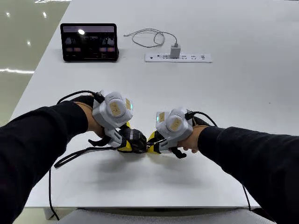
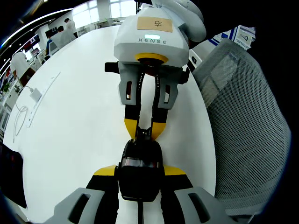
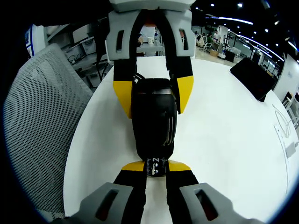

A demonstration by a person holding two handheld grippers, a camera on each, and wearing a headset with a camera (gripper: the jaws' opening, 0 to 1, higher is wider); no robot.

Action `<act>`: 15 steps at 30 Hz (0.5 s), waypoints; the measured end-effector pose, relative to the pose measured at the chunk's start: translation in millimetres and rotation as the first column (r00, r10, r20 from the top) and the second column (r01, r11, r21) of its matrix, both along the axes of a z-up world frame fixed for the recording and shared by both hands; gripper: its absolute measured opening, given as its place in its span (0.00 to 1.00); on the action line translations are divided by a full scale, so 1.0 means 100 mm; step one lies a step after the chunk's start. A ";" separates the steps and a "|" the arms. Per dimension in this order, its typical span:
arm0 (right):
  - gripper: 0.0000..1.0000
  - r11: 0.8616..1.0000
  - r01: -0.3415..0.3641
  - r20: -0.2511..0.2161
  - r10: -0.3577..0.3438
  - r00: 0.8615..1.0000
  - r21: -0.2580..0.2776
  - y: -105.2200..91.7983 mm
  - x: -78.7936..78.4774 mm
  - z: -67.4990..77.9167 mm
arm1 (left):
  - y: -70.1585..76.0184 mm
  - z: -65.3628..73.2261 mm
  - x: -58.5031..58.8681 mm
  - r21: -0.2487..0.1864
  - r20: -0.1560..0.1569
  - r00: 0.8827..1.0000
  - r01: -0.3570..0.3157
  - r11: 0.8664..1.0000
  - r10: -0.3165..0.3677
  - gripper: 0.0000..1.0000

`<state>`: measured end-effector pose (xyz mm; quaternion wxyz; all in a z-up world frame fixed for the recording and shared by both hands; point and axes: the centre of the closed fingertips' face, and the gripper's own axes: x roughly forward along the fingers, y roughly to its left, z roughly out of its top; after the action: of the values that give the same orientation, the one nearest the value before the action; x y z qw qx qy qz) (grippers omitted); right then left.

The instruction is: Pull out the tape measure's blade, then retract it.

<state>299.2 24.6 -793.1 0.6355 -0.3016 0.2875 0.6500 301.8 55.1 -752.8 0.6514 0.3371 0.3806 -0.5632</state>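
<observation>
An open-plan office: white table [image 1: 233, 93], mesh chair [image 2: 252, 116], power strip [image 1: 178, 57], ceiling lights [image 3: 233, 19].

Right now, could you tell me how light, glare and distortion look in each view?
Head view: even light, soft shadows on the table, a lamp's glare on the tablet. Left gripper view: fisheye bends the table edge; the tape measure looks dark. Right gripper view: sharp, blade numerals readable.

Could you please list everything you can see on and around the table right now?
Table: one, white, under everything.
Tablet: one, black, far left.
Power strip: one, white, far centre, charger and cable plugged in.
Tape measure: one, black, near centre of the table.
Chair: one, grey mesh, beside the table.
Left gripper: one, white with yellow tips, shut on the tape measure.
Right gripper: one, same colours, shut on the blade.
Sleeves: two, black, near corners.
</observation>
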 end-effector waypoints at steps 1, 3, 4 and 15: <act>0.10 1.000 0.000 -0.003 0.000 1.000 0.003 0.00 0.01 0.00 | 0.00 0.00 0.00 -0.001 0.000 1.000 -0.001 1.000 0.001 0.30; 0.10 1.000 -0.002 -0.004 0.002 1.000 0.001 0.00 0.00 0.00 | 0.00 0.00 0.00 -0.003 -0.001 1.000 -0.002 1.000 0.002 0.30; 0.10 1.000 -0.001 -0.003 0.001 1.000 -0.002 0.00 0.01 0.00 | 0.00 0.00 0.00 -0.003 -0.001 1.000 -0.001 1.000 0.001 0.30; 0.10 1.000 0.012 -0.010 -0.012 1.000 -0.021 -0.11 0.02 -0.01 | 0.00 -0.01 0.02 -0.004 -0.003 1.000 -0.005 1.000 0.005 0.30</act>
<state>301.4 13.8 -794.3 0.6347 -0.3033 0.2993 0.6446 304.1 55.4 -753.8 0.6529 0.3340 0.3815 -0.5626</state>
